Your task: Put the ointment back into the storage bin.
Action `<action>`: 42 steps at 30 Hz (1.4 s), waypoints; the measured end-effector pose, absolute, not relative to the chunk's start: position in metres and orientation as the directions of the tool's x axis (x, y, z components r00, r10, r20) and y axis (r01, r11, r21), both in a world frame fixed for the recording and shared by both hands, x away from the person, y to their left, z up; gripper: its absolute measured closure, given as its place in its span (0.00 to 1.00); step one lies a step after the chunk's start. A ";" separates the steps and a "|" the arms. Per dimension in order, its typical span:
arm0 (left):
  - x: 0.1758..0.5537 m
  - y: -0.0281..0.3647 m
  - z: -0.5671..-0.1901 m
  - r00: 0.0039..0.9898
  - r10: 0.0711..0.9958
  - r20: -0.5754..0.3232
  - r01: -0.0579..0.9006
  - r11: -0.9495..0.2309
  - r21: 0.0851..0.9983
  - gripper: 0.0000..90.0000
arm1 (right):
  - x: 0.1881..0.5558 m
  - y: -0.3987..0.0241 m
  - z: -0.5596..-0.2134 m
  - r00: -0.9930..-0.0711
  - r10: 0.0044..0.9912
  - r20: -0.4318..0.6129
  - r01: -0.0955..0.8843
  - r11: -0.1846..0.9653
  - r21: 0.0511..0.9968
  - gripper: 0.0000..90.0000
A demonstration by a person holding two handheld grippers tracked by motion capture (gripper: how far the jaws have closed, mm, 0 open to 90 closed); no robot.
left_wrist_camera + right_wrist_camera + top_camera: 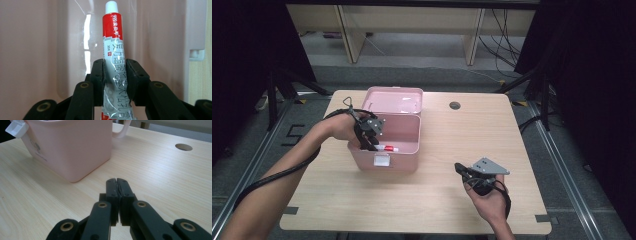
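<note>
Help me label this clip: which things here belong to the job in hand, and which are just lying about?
In the job:
- tube, red and white, clamped in the left gripper
- pink box, lid open, tube held inside it

Not in the job:
- right gripper, shut, holding nothing, over the table
- cable hole in the tabletop

Tube (113,50): slim, silver-grey body with dark printed characters, red band at the neck, white cap. Crinkled and pinched where the left gripper (114,75) clamps its body. Held inside the open pink box (404,131), near its front wall, lying roughly level with cap toward the right. Box sits left of table centre, lid up at the far side.
</note>
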State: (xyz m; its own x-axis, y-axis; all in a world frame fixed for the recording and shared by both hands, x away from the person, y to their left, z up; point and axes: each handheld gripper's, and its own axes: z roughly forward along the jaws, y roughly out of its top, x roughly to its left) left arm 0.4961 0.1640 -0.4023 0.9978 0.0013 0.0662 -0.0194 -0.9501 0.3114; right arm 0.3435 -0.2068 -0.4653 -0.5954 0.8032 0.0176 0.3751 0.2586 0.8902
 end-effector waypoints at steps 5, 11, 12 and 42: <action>0.498 0.162 -0.405 0.998 -0.002 0.063 -0.021 -0.955 0.297 0.76 | 0.342 -0.206 -0.467 -0.597 0.800 0.054 0.398 0.238 0.886 0.99; 0.501 0.160 -0.407 0.998 0.002 0.061 -0.016 -0.957 0.291 0.76 | 0.343 -0.206 -0.469 -0.604 0.795 0.061 0.391 0.228 0.892 0.99; 0.501 0.159 -0.407 0.998 0.001 0.060 -0.017 -0.958 0.285 0.76 | 0.342 -0.206 -0.468 -0.598 0.799 0.058 0.398 0.234 0.887 0.99; 0.503 0.164 -0.397 0.994 0.063 0.086 0.037 -0.962 0.271 0.50 | 0.344 -0.207 -0.465 -0.604 0.795 0.049 0.391 0.242 0.888 0.94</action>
State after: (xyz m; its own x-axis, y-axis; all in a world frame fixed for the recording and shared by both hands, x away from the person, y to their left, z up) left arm 0.5033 0.1641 -0.3971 0.9944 0.0627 0.0856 0.0373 -0.9618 0.2713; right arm 0.3442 -0.2068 -0.4652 -0.6042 0.7953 0.0490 0.3911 0.2424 0.8879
